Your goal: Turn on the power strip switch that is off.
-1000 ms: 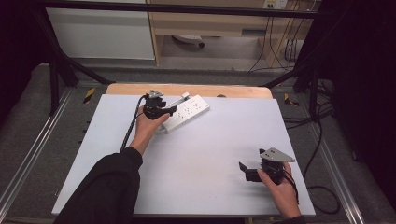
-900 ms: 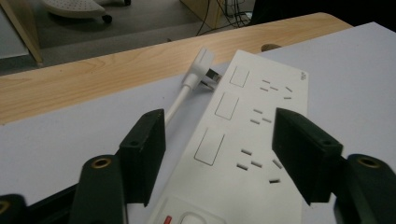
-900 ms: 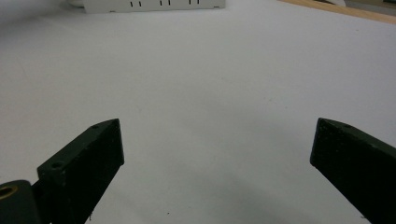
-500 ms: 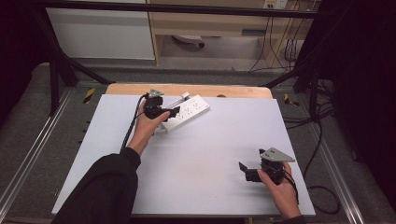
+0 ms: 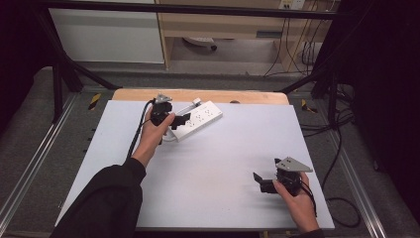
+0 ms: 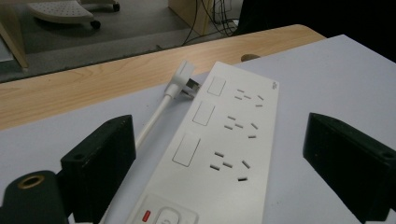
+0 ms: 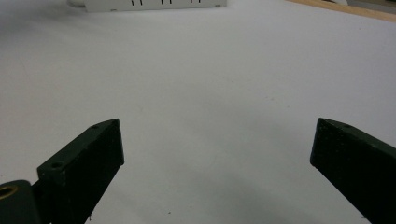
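Your left gripper (image 6: pixel 219 154), fingers spread, straddles the rigid, light power strip (image 6: pixel 224 140); grip its long edges.

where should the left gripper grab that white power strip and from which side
Probably across the narrow width of the power strip, near its switch end, coming from above. It lies flat on the white table, long and slim, and the left gripper is open with a jaw on each long side. Its cord runs along one edge, so avoid pinching that.
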The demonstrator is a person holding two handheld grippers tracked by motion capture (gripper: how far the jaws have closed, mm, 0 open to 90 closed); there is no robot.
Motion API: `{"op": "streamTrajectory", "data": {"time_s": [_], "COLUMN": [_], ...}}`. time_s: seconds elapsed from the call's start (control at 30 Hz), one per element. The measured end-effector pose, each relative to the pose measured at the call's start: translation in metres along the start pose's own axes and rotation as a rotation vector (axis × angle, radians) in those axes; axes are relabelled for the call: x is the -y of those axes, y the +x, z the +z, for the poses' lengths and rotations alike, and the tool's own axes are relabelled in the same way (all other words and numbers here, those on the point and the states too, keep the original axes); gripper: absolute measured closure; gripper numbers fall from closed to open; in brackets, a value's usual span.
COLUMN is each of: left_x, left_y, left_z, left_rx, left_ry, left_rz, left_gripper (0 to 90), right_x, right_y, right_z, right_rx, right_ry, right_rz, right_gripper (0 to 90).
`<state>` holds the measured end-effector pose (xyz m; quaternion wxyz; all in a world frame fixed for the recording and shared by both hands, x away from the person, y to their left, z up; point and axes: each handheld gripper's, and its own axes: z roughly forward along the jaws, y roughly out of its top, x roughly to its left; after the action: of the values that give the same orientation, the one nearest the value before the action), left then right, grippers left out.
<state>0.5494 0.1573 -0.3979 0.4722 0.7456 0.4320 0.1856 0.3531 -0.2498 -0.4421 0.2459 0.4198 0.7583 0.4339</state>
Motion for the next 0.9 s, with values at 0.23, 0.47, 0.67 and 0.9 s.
{"op": "streamTrajectory", "data": {"time_s": [0.23, 0.47, 0.67, 0.9], "left_x": [-0.001, -0.002, 0.0, 0.004], "left_y": [0.0, 0.0, 0.004, 0.011], "left_z": [-0.007, -0.015, -0.024, -0.041], "left_rx": [0.004, 0.01, 0.006, -0.008], "left_ry": [0.006, 0.008, 0.003, 0.009], "left_rz": [0.008, 0.012, 0.005, 0.003], "left_gripper": [10.0, 10.4, 10.7, 11.2], "right_x": [0.0, 0.0, 0.0, 0.0], "right_y": [0.0, 0.0, 0.0, 0.0], "right_z": [0.0, 0.0, 0.0, 0.0], "right_rx": [0.0, 0.0, -0.001, -0.002], "right_ry": [0.002, 0.0, 0.0, 0.001], "right_rz": [-0.001, 0.004, 0.003, 0.002], "right_gripper": [3.2, 3.2, 3.2, 3.2]}}
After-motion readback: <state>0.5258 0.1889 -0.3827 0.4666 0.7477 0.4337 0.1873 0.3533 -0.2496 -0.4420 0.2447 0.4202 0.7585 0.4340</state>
